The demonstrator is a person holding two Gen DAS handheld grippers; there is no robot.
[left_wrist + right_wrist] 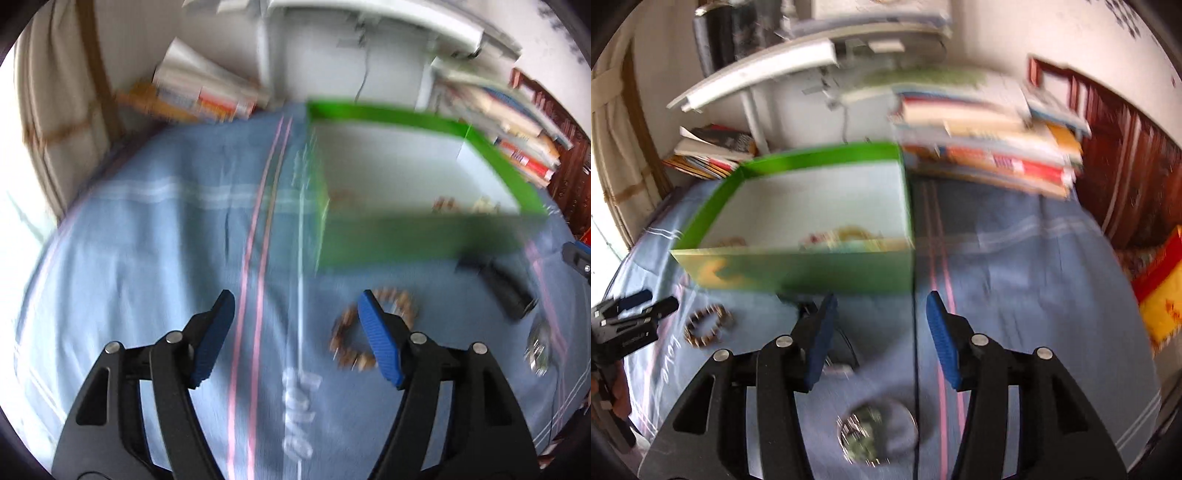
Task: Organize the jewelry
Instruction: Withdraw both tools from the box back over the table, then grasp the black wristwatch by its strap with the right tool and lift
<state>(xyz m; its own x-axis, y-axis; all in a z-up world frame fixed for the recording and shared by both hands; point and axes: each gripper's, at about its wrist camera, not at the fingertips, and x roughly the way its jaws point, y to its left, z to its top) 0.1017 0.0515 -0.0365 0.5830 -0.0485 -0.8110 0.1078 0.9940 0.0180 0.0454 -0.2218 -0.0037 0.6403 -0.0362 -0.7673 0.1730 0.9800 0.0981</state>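
Partly done: green box [798, 269] on the blue cloth [1015, 288] already holds several blurred pieces. Wooden bead bracelet [373, 328] and silver bracelet [875, 435] lie outside, near it. Left gripper [295, 339] and right gripper [882, 339] gape, empty.

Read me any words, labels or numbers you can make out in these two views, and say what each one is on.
"love": white script on the blue striped cloth, clearest in the right wrist view.
Book spines in the stack: print too blurred to read.
Green box: a yellow mark only, no legible text.
Left tool: small white lettering, unreadable.
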